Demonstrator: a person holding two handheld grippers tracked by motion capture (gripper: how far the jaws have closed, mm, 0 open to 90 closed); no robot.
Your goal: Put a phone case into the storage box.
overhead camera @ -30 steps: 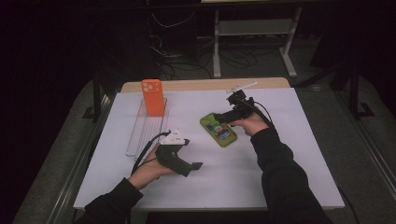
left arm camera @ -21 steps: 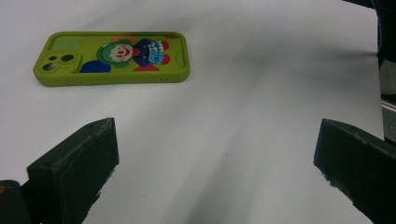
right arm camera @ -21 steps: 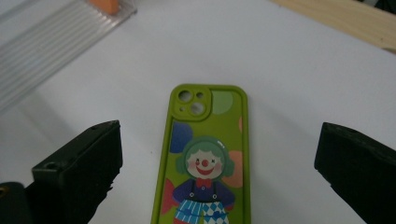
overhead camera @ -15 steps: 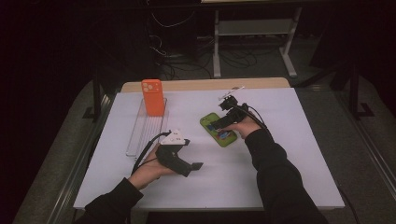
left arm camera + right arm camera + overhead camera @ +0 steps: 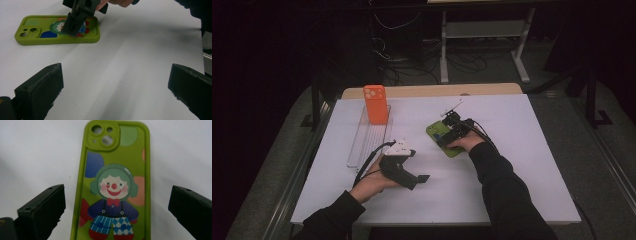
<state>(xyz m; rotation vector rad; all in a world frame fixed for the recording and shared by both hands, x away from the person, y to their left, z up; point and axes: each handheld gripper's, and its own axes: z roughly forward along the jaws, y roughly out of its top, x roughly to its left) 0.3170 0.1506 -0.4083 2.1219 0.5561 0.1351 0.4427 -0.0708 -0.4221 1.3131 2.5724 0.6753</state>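
The room around me is dark, with cables and a metal stand behind, and the desk (image 5: 512,150) under its white cover is the one bright thing. Over the last second my right hand-held gripper (image 5: 451,134) has slid in from the far end of the green clown phone case (image 5: 438,132) to sit right over its near half, low above it. In the right gripper view the jaws are spread wide, one on each side of the case (image 5: 115,182), which lies flat with its camera cutout pointing away from me. So I judge I am lined up to close across its width, and the grasp itself is not yet made. My left hand-held gripper (image 5: 424,178) has not moved; it rests low near the front of the desk, jaws apart and empty, pointing toward the case. The orange phone case (image 5: 376,104) stands upright in the clear rack (image 5: 362,145) at the left, untouched.
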